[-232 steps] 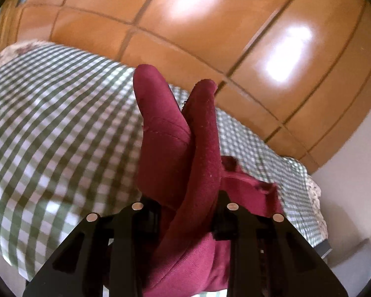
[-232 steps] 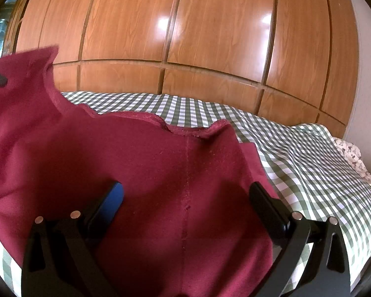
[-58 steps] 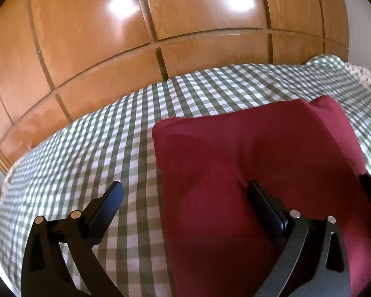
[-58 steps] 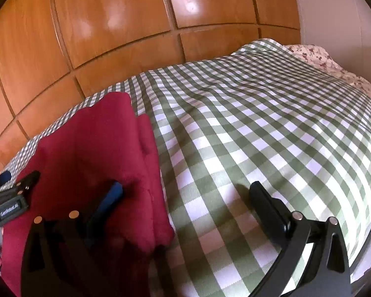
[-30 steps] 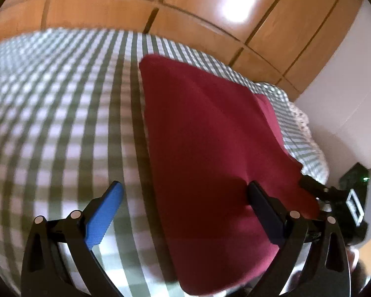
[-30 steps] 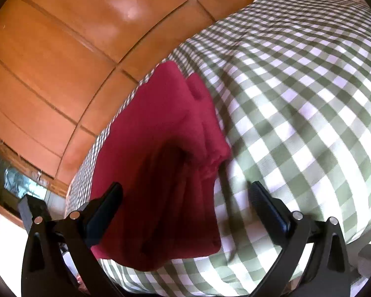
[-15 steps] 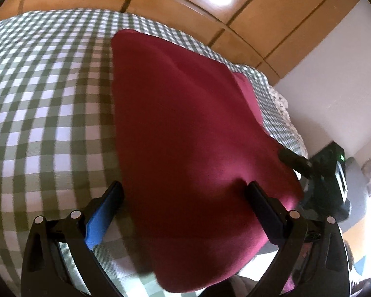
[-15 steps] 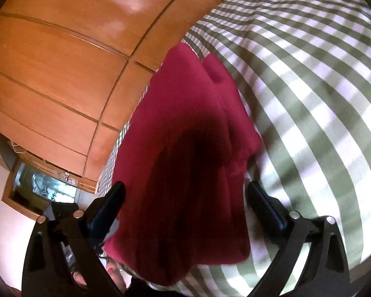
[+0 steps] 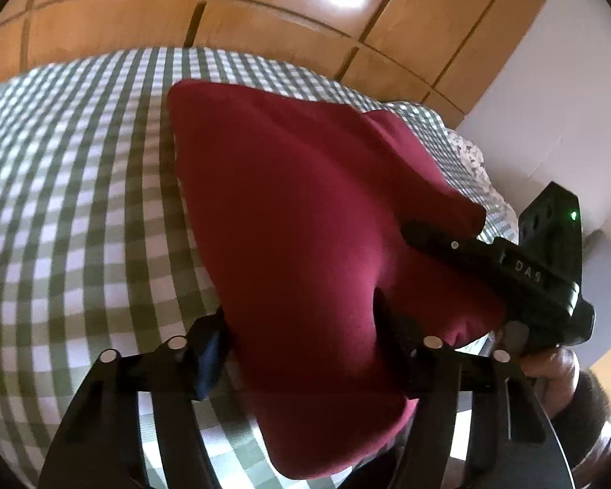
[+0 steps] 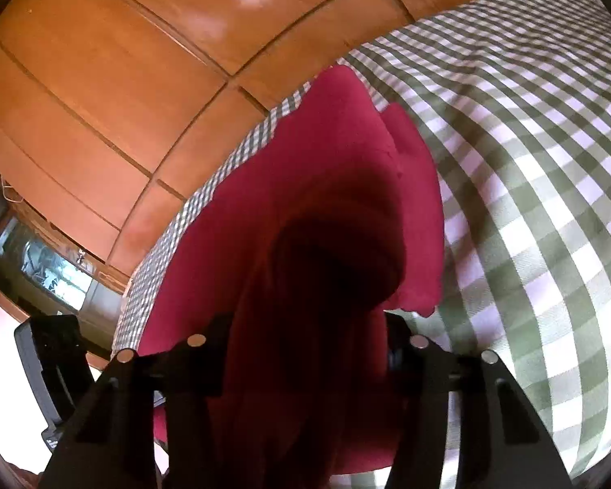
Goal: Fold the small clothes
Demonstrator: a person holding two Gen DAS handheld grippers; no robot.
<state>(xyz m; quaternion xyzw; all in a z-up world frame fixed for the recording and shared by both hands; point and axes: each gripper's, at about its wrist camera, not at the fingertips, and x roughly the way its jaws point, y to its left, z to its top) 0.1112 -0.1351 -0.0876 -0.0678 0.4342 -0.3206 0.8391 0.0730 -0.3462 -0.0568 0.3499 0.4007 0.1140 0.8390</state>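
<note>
A folded dark red garment (image 9: pixel 305 212) lies on the green-checked bedspread (image 9: pixel 69 203), its near edge hanging over the bed's front. My left gripper (image 9: pixel 301 322) is shut on the near left edge of the garment, the cloth bunched between its fingers. My right gripper (image 10: pixel 305 334) is shut on the near right edge of the same red garment (image 10: pixel 289 187). The right gripper also shows in the left wrist view (image 9: pixel 501 273), black, clamped on the cloth, with a hand behind it. The left gripper's body shows at the lower left of the right wrist view (image 10: pixel 53 366).
A glossy wooden panelled wardrobe (image 9: pixel 264 12) rises behind the bed, also in the right wrist view (image 10: pixel 142 61). A white wall (image 9: pixel 550 102) stands on the right. The bedspread (image 10: pixel 529 163) spreads to the right of the garment. A floral sheet edge (image 9: pixel 472 159) shows at the bed's far corner.
Both grippers were open around the garment's near edge half a second ago; now both have closed on it, and its near edge is gathered and pulled up.
</note>
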